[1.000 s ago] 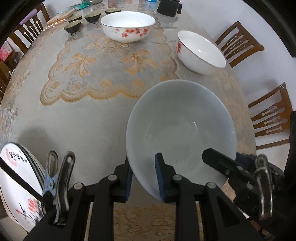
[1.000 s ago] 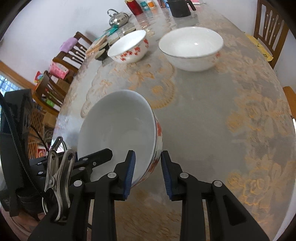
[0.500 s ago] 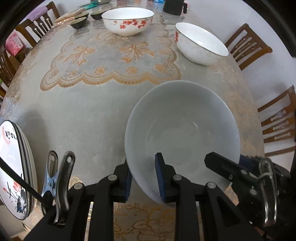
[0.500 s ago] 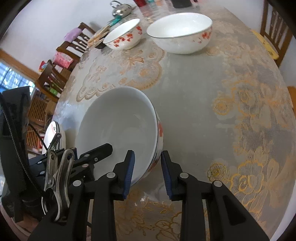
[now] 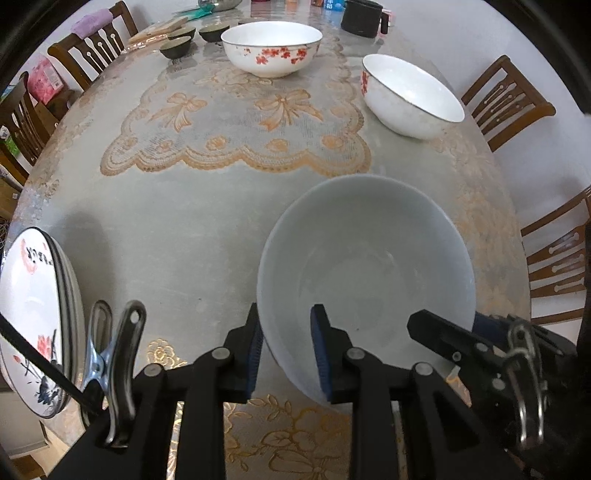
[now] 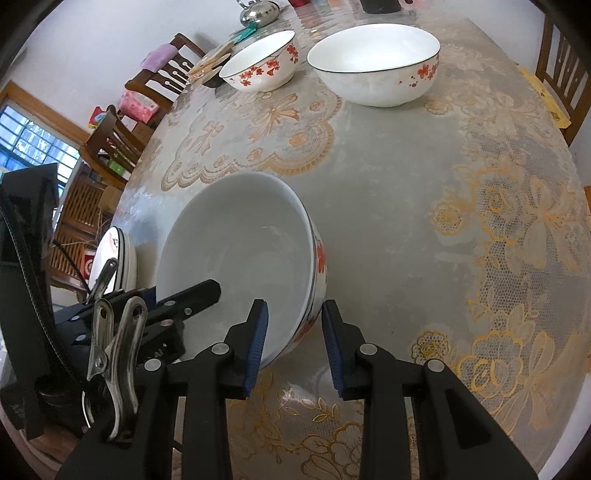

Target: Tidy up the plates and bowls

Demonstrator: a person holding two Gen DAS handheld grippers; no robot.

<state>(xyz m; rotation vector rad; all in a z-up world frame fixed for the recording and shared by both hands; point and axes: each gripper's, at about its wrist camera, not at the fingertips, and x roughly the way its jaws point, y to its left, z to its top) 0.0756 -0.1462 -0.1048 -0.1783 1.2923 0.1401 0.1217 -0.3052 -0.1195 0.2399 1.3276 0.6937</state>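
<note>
A big white bowl [image 5: 365, 273] with red flowers on its outer wall [image 6: 320, 258] sits low by the table's near edge; I cannot tell whether it rests on the table. My left gripper [image 5: 287, 350] straddles its near-left rim, one pad outside and one inside. Its jaws are opening, with the rim still between the pads. My right gripper [image 6: 295, 336] is shut on the opposite rim, one pad inside and one on the flowered wall. A stack of painted plates [image 5: 33, 321] stands to the bowl's left.
Two more flowered bowls [image 5: 271, 48] [image 5: 410, 96] stand at the far side of the lace-covered table [image 5: 166, 221]. Behind them are small dark bowls [image 5: 177, 46] and a black mug [image 5: 360, 22]. Wooden chairs [image 5: 509, 99] ring the table.
Both grippers and the bowl between them have shifted slightly toward the near edge. The far bowls sit higher in both views. The plate stack has come into the right wrist view.
</note>
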